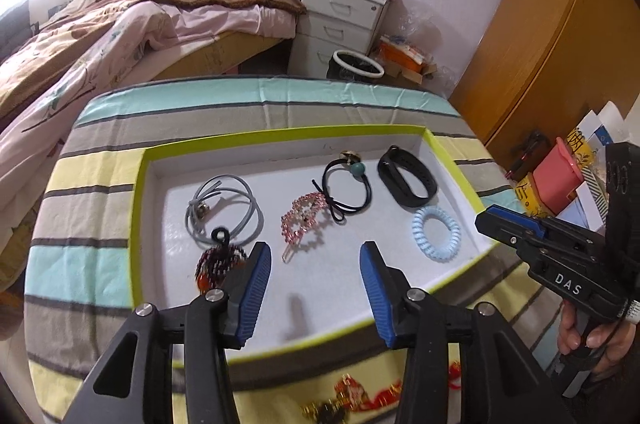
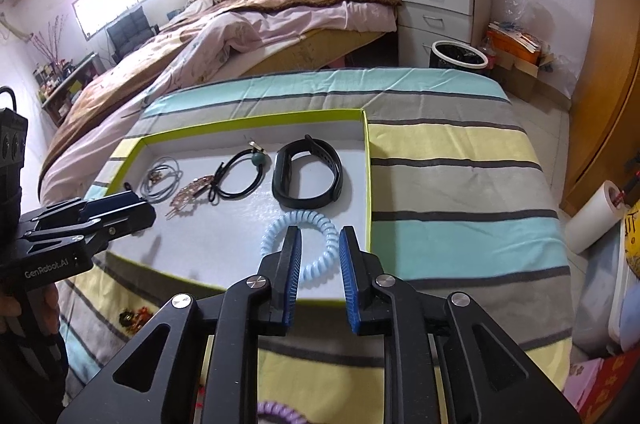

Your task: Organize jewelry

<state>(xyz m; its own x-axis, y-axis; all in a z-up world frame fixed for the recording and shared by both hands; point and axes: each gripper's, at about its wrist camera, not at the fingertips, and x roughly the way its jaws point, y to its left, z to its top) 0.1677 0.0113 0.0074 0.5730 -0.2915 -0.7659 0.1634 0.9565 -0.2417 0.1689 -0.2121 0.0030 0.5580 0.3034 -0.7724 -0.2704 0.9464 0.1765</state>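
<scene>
A white tray with a lime-green rim [image 1: 141, 208] [image 2: 366, 184] lies on the striped cloth. In it are a grey cord necklace [image 1: 224, 212], a dark beaded ornament [image 1: 218, 260], a pink rhinestone clip [image 1: 304, 220], a black hair tie with a green bead [image 1: 348, 184], a black wristband [image 1: 406, 180] [image 2: 308, 176] and a pale blue coil tie [image 1: 437, 232] [image 2: 316, 248]. My left gripper [image 1: 314, 256] is open and empty over the tray's near part. My right gripper [image 2: 320, 244] is open just above the blue coil tie, holding nothing.
Red and gold trinkets [image 1: 360, 396] lie on the cloth in front of the tray, and a purple coil tie [image 2: 276, 412] shows under the right gripper. A bed [image 1: 100, 36], a white drawer unit [image 1: 340, 20], a bin [image 1: 356, 64] and a wooden wardrobe [image 1: 552, 36] stand beyond.
</scene>
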